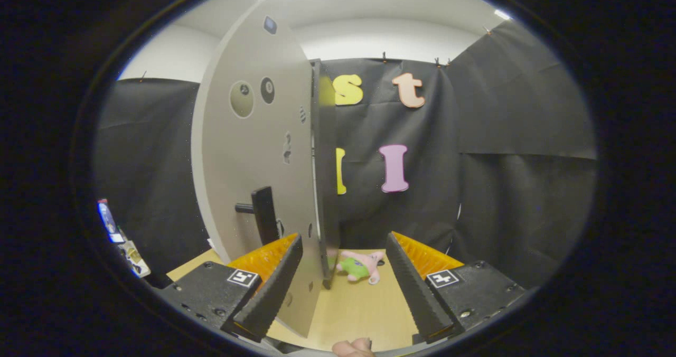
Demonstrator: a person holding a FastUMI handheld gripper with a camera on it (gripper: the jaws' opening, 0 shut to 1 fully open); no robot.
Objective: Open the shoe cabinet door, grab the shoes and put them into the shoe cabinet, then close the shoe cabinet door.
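Note:
The grey shoe cabinet door (pixel 253 151) stands nearly edge-on to me, with a black handle (pixel 263 214) on its face. Its thick edge (pixel 317 188) runs down just inside my left finger (pixel 274 278), and its lower corner reaches back between the fingers. My gripper (pixel 343 241) is open, with the door's edge in the gap close to the left finger and apart from the right finger (pixel 412 278). Neither finger presses on anything. A dark panel (pixel 328 198) sits right behind the door's edge.
A pink and green plush toy (pixel 362 266) lies on the light wooden table (pixel 354 315) just beyond the fingers. Small packaged items (pixel 119 241) sit off to the left of the cabinet. A person's fingertip (pixel 353 348) shows below the fingers.

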